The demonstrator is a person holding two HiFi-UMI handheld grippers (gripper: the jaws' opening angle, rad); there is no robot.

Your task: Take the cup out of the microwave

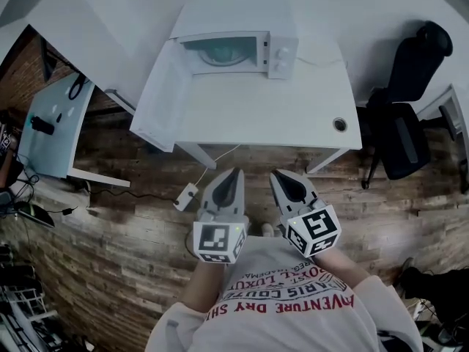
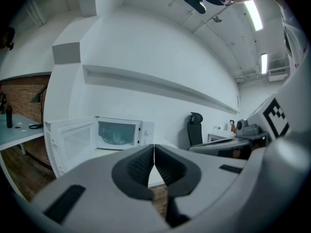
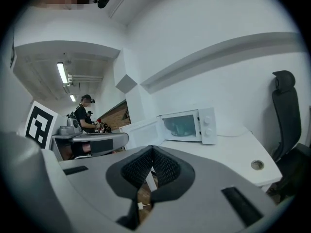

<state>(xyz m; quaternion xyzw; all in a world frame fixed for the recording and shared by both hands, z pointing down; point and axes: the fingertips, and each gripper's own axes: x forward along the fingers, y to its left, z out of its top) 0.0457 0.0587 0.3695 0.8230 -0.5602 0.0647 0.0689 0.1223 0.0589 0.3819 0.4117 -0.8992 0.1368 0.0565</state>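
Two hand-held grippers sat side by side over a wooden floor, both pointing toward one white table (image 1: pixel 278 116) ahead of them. The left gripper (image 1: pixel 233 173) had its two jaws pressed together at the tips, with nothing between them. The right gripper (image 1: pixel 277 174), just beside it, also had its jaws together and held nothing. Each gripper carried one cube with square markers.

One white microwave (image 1: pixel 242 50) stood on the far part of the table, well ahead of both sets of jaw tips. Its single door (image 1: pixel 157 97) hung open, swung out on the left gripper's side. Two round knobs (image 3: pixel 208 125) showed on its front panel, on the right gripper's side. Inside the open cavity stood one cup (image 1: pixel 223 52), a pale bluish shape too small to make out clearly, well apart from both grippers.

One round hole (image 1: pixel 339 124) was cut into the tabletop, ahead and to the right of the right gripper. One black office chair (image 1: pixel 410 116) stood farther out on that same side. A second pale table (image 1: pixel 51 123) stood far off to the left of the left gripper. In the right gripper view, one person (image 3: pixel 83 113) stood in the distance.
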